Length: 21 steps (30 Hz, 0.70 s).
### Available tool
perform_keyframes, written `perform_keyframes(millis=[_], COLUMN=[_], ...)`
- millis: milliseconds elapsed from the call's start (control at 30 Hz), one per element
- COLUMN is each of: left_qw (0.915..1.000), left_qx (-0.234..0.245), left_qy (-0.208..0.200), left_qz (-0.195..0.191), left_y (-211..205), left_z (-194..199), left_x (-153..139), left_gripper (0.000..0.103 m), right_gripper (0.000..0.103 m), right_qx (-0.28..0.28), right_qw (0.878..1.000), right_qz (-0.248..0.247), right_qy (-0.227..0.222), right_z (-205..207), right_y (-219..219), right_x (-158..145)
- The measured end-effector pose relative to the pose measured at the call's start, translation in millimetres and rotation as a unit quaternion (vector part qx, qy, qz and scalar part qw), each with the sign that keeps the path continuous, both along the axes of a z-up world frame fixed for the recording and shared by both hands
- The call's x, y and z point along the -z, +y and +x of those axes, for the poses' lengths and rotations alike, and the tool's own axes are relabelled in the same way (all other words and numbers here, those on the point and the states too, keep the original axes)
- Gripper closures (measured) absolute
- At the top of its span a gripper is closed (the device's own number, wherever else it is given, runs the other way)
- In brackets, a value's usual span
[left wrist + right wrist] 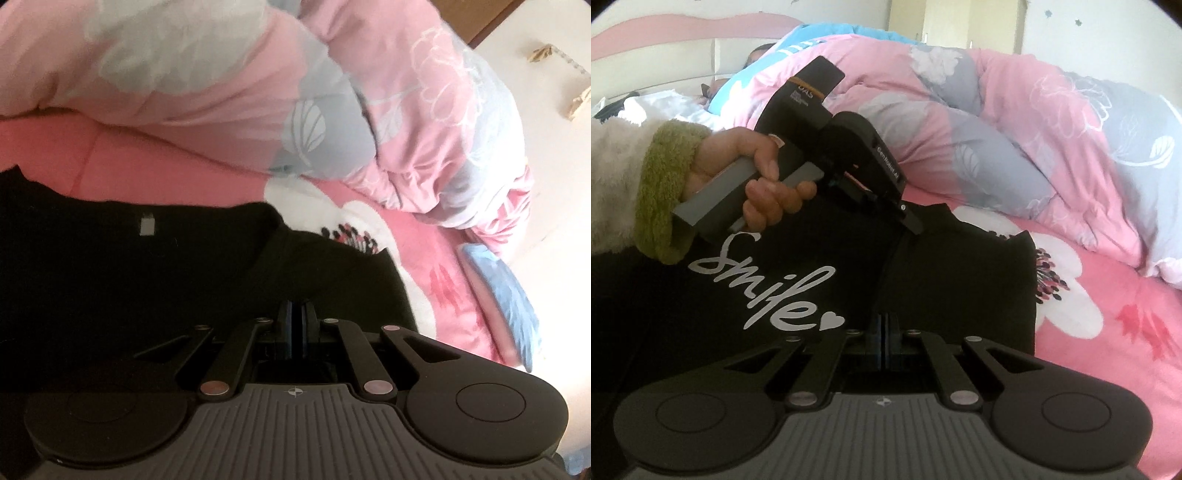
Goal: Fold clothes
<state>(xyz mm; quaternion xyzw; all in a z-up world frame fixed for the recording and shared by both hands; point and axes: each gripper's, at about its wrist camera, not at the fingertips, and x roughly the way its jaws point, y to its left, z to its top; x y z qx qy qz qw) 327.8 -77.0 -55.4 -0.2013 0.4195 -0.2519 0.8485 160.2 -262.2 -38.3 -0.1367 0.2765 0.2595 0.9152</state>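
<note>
Both grippers, left (295, 314) and right (884, 328), pinch the black shirt (942, 266) on the bed (1108, 332); lifting evenly should keep the fold straight.

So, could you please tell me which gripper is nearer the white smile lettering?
Right. The right gripper sits just beside the lettering; the left gripper is farther up the black shirt.

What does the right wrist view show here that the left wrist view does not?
Only the right wrist view shows the white "smile" print on the black shirt, the person's left hand holding the left gripper against the shirt, and the right gripper, shut. Only the left wrist view shows the shirt's neck label and a blue item at the bed's edge. Both show the shirt, the pink flowered sheet and the pink-and-grey quilt.
</note>
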Motion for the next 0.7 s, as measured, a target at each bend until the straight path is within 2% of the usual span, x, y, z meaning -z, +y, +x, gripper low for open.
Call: perform_keyframes(millis=[167, 433, 700], left_qw=[0.9998, 0.9993, 0.9983], left_qx=[-0.015, -0.037, -0.054], left_qy=[0.0, -0.001, -0.022], left_qz=[0.009, 0.0, 0.0], left_y=[4.2, 12.6, 19.4], left_z=[-4.5, -16.4, -33.3], left_x=[1.6, 6.7, 1.2], left_gripper=[0.1, 0.1, 0.1], right_gripper=[0.103, 0.103, 0.103], right_qx=[-0.004, -0.013, -0.018], right_qw=[1.0, 1.0, 1.0], right_qz=[0.012, 0.015, 0.012], right_qy=[0.005, -0.009, -0.009], right_z=[-2.9, -6.0, -7.4], right_y=[1.5, -1.3, -6.4], right_x=[3.4, -2.1, -3.0])
